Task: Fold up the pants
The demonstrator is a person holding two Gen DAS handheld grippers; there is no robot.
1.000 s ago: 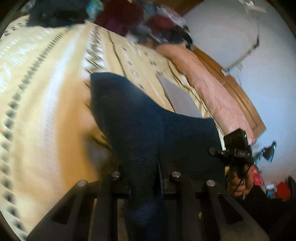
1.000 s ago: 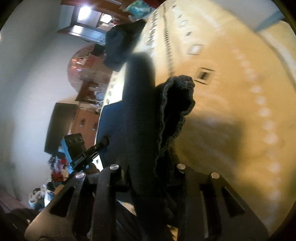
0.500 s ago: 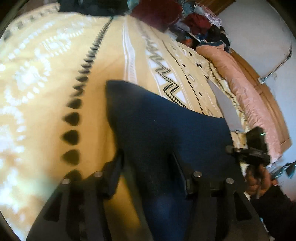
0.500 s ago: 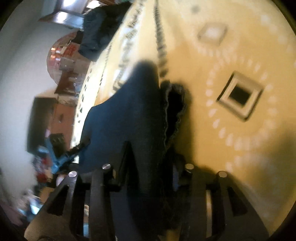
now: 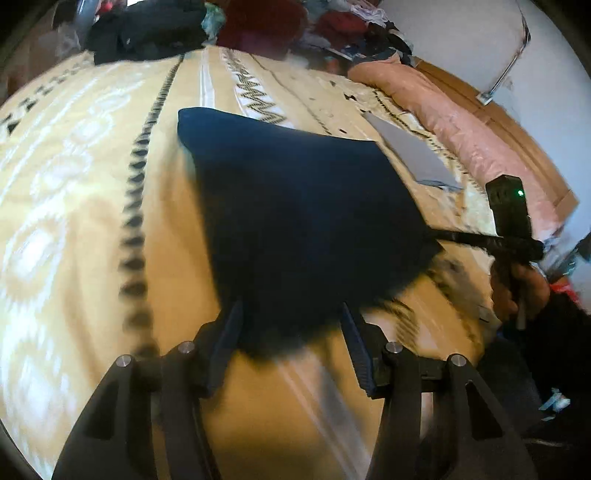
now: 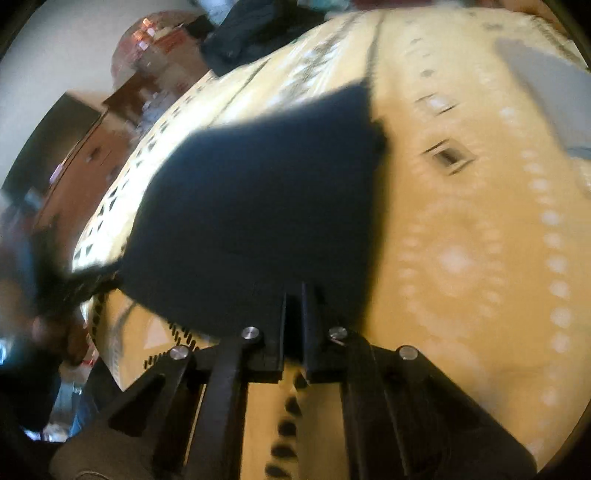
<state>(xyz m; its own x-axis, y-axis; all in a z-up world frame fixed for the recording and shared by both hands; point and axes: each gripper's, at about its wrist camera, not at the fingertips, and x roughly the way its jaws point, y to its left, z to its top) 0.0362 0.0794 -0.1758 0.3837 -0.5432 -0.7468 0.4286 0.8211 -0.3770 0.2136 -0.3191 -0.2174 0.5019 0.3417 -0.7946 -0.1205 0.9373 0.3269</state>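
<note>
The dark navy pants lie folded flat on the yellow patterned bedspread. My left gripper is open, its fingers spread either side of the pants' near edge. In the right wrist view the pants fill the middle. My right gripper is nearly closed on the pants' near corner. The right gripper also shows in the left wrist view at the pants' right corner.
A grey flat item lies on the bed right of the pants. A pink duvet runs along the far right edge. Piled clothes sit at the far end. A wooden dresser stands left of the bed.
The pants came down from hanging to lying flat on the bed. My left gripper opened and let go of the cloth. The right gripper lowered with its corner.
</note>
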